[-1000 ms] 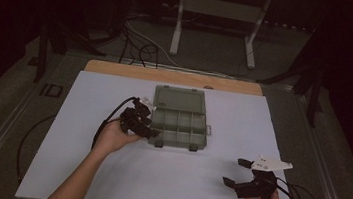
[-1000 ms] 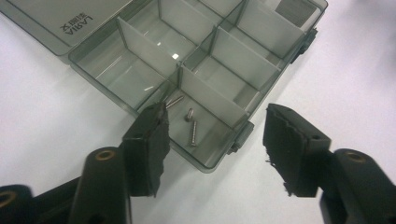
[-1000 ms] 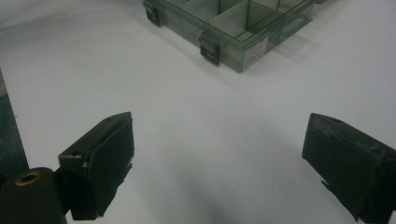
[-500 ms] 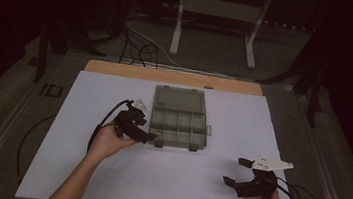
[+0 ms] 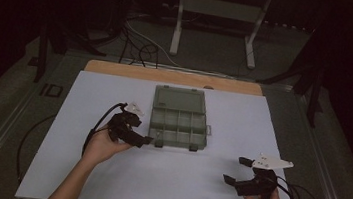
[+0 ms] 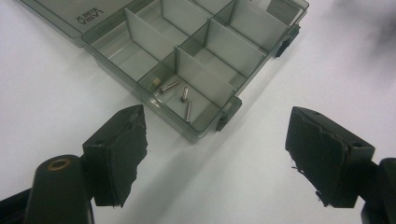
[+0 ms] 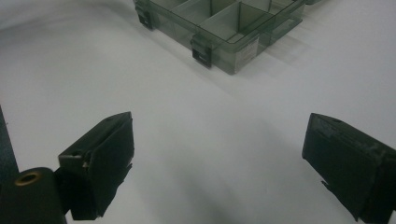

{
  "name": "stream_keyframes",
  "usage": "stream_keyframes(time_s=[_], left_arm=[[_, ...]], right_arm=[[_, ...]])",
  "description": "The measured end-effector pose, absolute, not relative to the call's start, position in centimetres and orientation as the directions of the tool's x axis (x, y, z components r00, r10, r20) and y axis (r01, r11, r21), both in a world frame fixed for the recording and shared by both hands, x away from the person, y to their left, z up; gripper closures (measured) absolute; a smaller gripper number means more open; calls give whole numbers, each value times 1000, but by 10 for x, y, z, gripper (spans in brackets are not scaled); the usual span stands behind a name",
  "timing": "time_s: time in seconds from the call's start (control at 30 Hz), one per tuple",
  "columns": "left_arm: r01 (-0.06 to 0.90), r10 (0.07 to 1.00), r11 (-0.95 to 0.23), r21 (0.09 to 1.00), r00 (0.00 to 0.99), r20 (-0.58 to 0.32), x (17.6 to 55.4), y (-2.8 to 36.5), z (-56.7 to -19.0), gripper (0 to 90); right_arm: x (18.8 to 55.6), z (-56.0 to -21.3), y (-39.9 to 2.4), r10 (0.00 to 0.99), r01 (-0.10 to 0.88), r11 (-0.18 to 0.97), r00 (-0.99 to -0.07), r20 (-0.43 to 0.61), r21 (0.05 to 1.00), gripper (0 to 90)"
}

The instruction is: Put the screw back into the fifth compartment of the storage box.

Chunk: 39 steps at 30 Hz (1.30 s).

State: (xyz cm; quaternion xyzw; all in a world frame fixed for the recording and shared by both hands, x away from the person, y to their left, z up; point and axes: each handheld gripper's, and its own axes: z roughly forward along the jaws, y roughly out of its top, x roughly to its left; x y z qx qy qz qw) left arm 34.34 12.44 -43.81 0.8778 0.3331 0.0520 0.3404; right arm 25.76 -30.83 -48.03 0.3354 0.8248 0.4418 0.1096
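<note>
A smoky-green compartment box lies open mid-table, lid flat behind it. Its near left corner cell holds three small metal pins and a tiny cream piece; the other cells of the box look bare. My left gripper hovers just left of the box's front corner. Its jaws have just been opening and stand wide apart with nothing between them, as the left gripper view confirms. My right gripper rests low at the front right, open and empty, well short of the box.
A white sheet covers the table, with a wooden strip at its far edge. Cables trail from both grippers off the sheet's sides. A white metal stand is on the floor beyond the table.
The left gripper has drawn back from the box's front left corner toward the person, and its jaws have spread wider. The right gripper has stayed put.
</note>
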Motion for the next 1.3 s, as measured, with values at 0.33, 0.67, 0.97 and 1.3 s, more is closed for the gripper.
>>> stream_keyframes(time_s=[0.33,0.67,0.97,1.3], left_arm=[[550,624,-535,641,769,-140,336,131,-439,177],[544,627,-527,653,767,-134,327,135,-439,169],[537,627,-519,665,768,-131,320,140,-440,159],[536,633,-505,676,763,-132,310,147,-444,138]], right_arm=[[259,-481,-309,651,457,385,-750,114,802,89],[259,-481,-309,655,460,386,-747,114,800,89],[259,-482,-308,653,464,386,-748,119,798,89],[260,-483,-308,652,464,388,-749,118,797,89]])
